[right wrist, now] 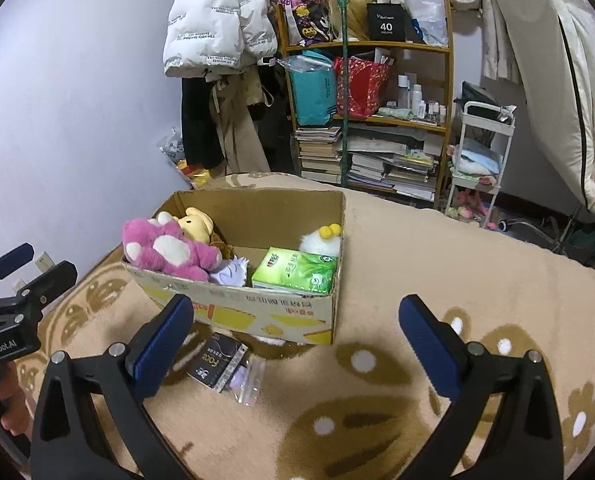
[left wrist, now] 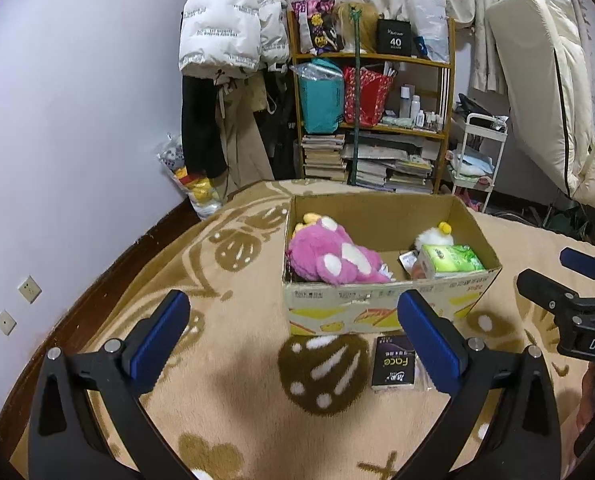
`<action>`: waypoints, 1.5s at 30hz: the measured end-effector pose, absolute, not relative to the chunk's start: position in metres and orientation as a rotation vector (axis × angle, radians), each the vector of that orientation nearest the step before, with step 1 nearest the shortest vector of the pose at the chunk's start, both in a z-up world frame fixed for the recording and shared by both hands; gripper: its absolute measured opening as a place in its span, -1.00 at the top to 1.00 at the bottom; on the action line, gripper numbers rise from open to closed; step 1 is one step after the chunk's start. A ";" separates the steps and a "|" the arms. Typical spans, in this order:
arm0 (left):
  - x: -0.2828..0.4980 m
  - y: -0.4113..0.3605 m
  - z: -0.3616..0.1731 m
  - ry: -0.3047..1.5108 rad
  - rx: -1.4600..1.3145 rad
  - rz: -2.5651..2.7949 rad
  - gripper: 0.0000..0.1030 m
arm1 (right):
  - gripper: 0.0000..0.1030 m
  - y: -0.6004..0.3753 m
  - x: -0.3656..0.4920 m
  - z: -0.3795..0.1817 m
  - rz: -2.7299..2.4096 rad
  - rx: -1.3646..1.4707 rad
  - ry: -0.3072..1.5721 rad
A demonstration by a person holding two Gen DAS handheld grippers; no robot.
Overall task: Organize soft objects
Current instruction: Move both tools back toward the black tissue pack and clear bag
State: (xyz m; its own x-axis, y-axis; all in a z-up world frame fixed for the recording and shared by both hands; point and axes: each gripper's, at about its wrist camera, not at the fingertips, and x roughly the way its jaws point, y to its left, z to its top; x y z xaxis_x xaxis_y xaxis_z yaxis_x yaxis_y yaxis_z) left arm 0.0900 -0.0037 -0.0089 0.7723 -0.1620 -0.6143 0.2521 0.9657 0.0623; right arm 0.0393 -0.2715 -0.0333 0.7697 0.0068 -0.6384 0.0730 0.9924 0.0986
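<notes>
Almost packed — one thing left outside the open brown cardboard box [left wrist: 377, 304].

The fluffy pink plush toy [left wrist: 333, 258] and green tissue pack [left wrist: 449, 259] lie inside the box. A small black packet [right wrist: 217, 360] lies on the tan blanket [right wrist: 437, 248] just in front of the box. The left gripper [left wrist: 293, 340] and right gripper [right wrist: 295, 340] hang wide apart and empty — I think one must next reach down for the packet.
</notes>
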 end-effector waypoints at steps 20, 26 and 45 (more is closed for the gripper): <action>0.118 -0.022 -0.057 0.769 0.159 -0.238 -0.99 | -1.00 -0.267 0.044 -0.066 -0.106 0.054 0.732; 0.125 -0.031 -0.073 0.832 0.171 -0.262 -0.99 | -1.00 -0.267 0.050 -0.077 -0.115 0.049 0.758; 0.130 -0.040 -0.106 0.962 0.227 -0.276 -0.99 | -1.00 -0.274 0.066 -0.109 -0.108 0.098 0.865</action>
